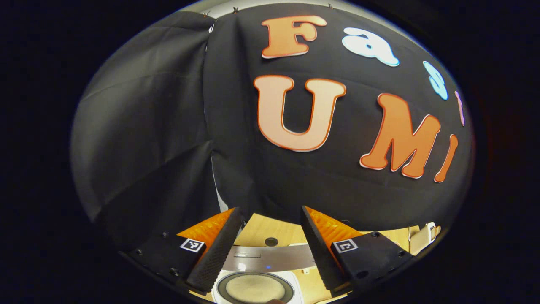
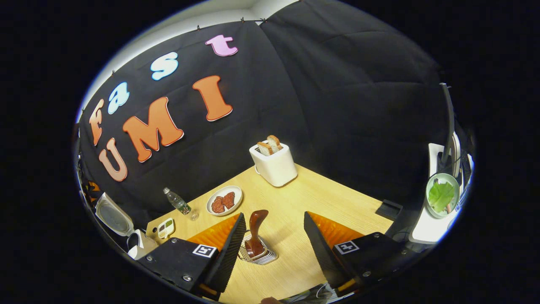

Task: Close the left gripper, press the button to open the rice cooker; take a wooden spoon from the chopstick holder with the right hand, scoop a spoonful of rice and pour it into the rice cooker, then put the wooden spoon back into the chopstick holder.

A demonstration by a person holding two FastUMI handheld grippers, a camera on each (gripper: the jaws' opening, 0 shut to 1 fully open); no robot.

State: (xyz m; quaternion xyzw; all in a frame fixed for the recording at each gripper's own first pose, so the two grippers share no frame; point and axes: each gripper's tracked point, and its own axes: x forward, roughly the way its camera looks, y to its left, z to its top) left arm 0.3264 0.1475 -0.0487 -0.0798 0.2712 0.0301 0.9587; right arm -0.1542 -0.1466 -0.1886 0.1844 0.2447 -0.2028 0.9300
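Wooden table (image 2: pixel 303 198); both grippers' fingers (image 2: pixel 230 249) wide apart, seemingly holding nothing.

Black cloth walls (image 2: pixel 337 105) meet in a corner behind a light wooden table (image 2: pixel 329 198).

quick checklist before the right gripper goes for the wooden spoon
1. Right gripper fingers open: ok.
2. Wooden spoon standing in the chopstick holder: ok.
3. Spoon handle between the fingers: ok, though off-centre and beyond the tips.
4. Rice cooker lid up: ok.
5. Left gripper clear of the rice cooker: not ok, it hangs open above the pot.
6. Rice already in the pot: cannot tell.
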